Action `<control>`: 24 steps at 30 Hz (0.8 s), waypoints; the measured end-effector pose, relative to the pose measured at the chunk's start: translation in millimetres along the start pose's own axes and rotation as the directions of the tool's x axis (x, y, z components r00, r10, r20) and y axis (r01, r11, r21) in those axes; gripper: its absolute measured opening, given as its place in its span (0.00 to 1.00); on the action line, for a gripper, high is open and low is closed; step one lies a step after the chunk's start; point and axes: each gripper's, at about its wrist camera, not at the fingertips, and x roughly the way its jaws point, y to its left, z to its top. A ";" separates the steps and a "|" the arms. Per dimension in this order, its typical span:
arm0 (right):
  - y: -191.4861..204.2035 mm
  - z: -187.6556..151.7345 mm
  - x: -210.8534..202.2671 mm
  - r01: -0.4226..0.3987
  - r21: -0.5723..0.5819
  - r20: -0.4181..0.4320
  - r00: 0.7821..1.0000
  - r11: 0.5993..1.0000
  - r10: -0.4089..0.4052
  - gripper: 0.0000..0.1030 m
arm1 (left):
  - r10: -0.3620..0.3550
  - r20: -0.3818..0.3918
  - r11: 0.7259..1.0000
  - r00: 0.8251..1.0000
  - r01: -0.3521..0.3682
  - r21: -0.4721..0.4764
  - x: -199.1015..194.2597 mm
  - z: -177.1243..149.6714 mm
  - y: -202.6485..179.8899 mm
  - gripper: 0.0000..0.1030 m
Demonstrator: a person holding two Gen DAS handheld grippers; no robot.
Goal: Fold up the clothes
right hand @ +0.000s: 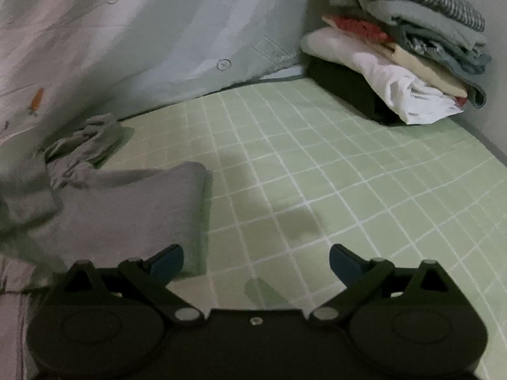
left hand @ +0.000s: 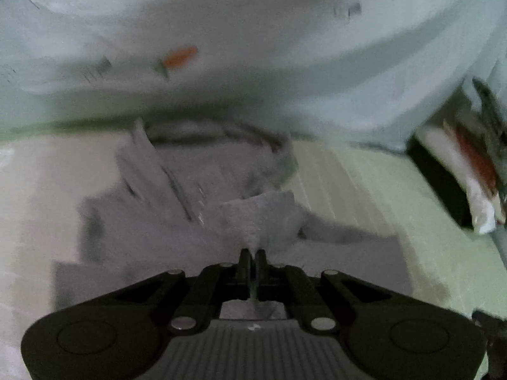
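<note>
On the bed, over the green checked sheet [right hand: 317,171], the grey garment [left hand: 196,196] lay partly bunched and partly flat, w/ the left tool [left hand: 253,255] clamped on a pinch of its cloth; jaws were pressed together, a small peak of fabric standing up just past the tips. Probably that pinch was meant to carry an edge or corner over for a fold, tho the left wrist view was too blurred to say which part of the garment it was. Right tool [right hand: 256,261] stood wide apart w/ nothing between the blue pads [right hand: 168,262], hovering above bare sheet just beside the garment's flat near part; likely waiting to take a second corner or hold the cloth down.

Grey cloth looked soft & matte, like jersey knit: one smooth rounded panel near the right tool, a crumpled ropey bunch further back by the pale quilt [right hand: 177,31]. Quilt was light, printed w/ small carrots & button motifs, and rose like a wall behind the garment. Sheet was flat, a grid of white lines on pale green. Far corner held a stack of folded clothes [right hand: 402,50]: white, cream, red, teal & a gingham piece on top, resting on a dark folded item, well apart from the garment – presumably the done pile
</note>
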 end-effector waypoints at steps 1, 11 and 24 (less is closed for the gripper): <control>3.0 -3.8 -5.1 0.000 -0.003 0.002 1.000 1.000 0.000 0.97 | 0.007 0.026 1.000 1.000 -0.007 -0.003 -10.3 4.1 5.5 0.03; 39.0 -41.7 -41.8 0.002 0.006 -0.014 1.000 1.000 -0.002 0.97 | 0.091 0.195 0.995 0.976 -0.083 -0.050 -86.6 24.9 68.3 0.03; 101.2 -54.7 -44.0 -0.012 -0.060 -0.032 0.999 0.998 0.010 0.97 | 0.319 0.083 0.928 0.944 -0.293 -0.231 -73.8 -6.2 187.2 0.07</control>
